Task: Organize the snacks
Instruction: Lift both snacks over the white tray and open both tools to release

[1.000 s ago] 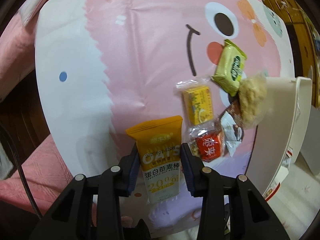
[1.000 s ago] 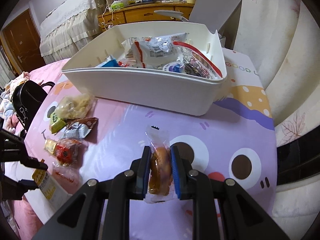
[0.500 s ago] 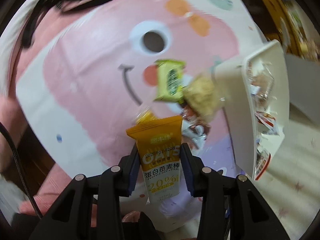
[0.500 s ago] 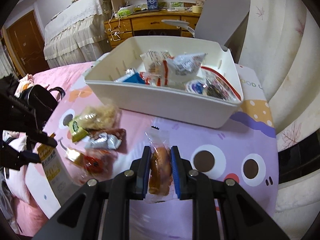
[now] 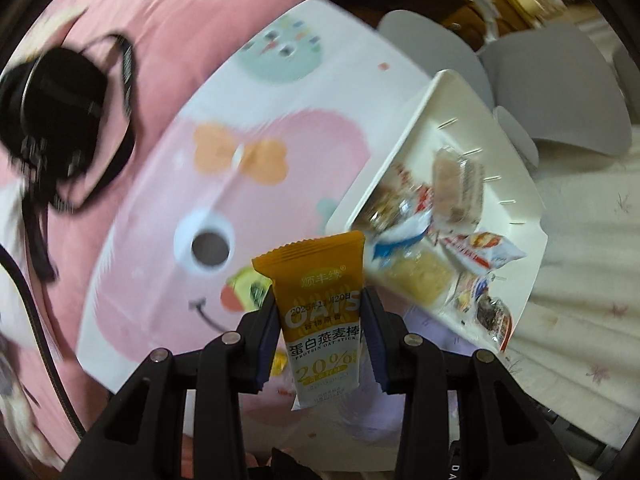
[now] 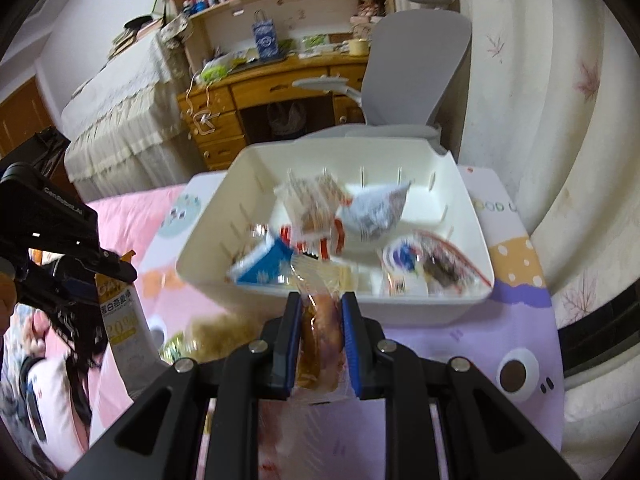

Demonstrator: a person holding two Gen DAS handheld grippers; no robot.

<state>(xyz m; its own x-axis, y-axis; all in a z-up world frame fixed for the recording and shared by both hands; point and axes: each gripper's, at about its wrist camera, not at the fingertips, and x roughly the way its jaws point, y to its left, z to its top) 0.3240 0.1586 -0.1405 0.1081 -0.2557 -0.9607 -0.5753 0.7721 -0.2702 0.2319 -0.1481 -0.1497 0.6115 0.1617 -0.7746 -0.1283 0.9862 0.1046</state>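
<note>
Gripping oat bar (image 5: 320, 316) and pastry (image 6: 320, 344), claws over cartoon tablecloth (image 5: 168, 208), wooden desk (image 6: 276, 92) behind

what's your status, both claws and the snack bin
Left claw shut on oat bar. Right claw shut on wrapped bun. White bin ahead, half full, nothing blocking.

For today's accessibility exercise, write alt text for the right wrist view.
The right gripper clamps a clear-wrapped pastry near a white bin of snacks on a cartoon tablecloth. At left, the left gripper holds an oat bar.
</note>
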